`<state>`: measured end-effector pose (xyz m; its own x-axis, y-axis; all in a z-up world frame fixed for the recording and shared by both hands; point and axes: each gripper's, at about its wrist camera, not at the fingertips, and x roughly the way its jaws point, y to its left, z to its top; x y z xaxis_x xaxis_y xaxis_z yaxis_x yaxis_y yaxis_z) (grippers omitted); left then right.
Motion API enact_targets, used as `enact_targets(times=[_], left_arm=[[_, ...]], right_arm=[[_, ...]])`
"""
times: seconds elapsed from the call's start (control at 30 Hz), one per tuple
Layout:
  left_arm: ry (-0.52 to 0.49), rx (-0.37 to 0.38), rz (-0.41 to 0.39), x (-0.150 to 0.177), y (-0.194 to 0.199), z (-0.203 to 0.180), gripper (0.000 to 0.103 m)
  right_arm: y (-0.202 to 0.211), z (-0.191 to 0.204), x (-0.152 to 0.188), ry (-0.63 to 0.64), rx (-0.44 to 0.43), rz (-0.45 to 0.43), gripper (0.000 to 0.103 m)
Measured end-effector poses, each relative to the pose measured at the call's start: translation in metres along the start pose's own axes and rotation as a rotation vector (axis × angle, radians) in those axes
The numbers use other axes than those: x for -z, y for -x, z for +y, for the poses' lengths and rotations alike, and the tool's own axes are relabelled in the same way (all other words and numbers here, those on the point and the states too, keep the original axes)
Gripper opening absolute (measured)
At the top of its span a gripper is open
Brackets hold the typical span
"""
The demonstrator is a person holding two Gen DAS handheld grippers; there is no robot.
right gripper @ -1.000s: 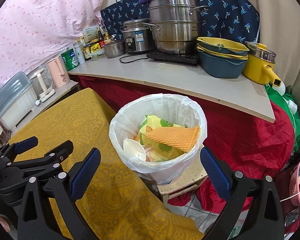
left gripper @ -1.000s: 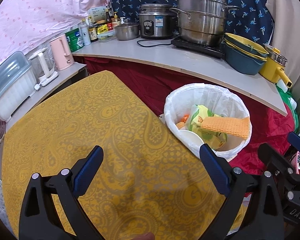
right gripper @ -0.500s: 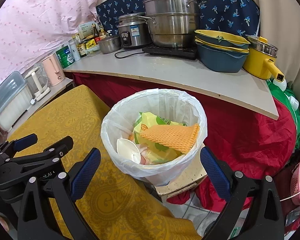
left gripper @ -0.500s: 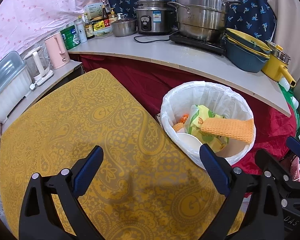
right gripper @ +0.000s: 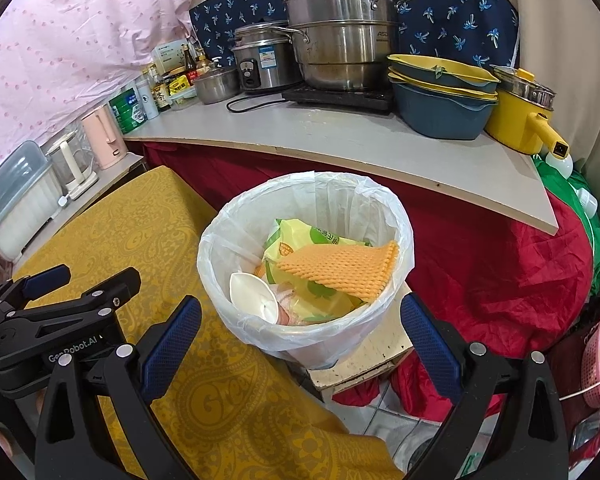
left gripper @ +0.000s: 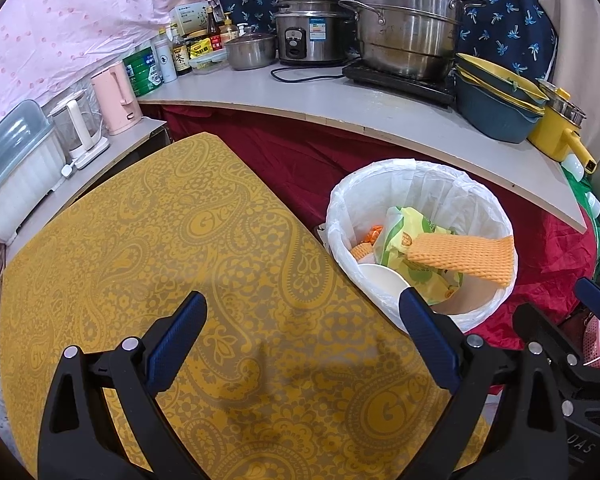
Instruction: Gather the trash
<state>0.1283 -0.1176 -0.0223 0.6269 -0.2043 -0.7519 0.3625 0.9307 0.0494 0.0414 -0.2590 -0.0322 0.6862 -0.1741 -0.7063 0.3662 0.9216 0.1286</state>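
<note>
Trash [right gripper: 320, 276] (orange waffle cloth, yellow-green wrapper, white spoon) lies inside the white-lined bin [right gripper: 256, 336] right of the yellow paisley tablecloth [left gripper: 148, 248]. Left gripper [left gripper: 302, 344] and right gripper [right gripper: 300, 344]: both spread wide, holding nothing.

The left wrist view looks down over the yellow tabletop [left gripper: 148, 264] toward the far counter [left gripper: 340, 104], with the bin [left gripper: 420, 184] close off the tabletop's right edge. The right wrist view sits nearer, above the bin [right gripper: 304, 200], facing the same counter [right gripper: 340, 136]. Both share bin, counter and tabletop [right gripper: 112, 232].
</note>
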Motion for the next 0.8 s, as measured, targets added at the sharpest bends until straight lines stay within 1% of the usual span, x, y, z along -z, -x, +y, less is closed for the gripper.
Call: enact_targets(times=[0.8], left_arm=[[-0.012, -0.006, -0.007, 0.0041, 0.0058, -0.0025, 0.092]], right_arm=[[0.0046, -0.0014, 0.0048, -0.009, 0.004, -0.004, 0.096]])
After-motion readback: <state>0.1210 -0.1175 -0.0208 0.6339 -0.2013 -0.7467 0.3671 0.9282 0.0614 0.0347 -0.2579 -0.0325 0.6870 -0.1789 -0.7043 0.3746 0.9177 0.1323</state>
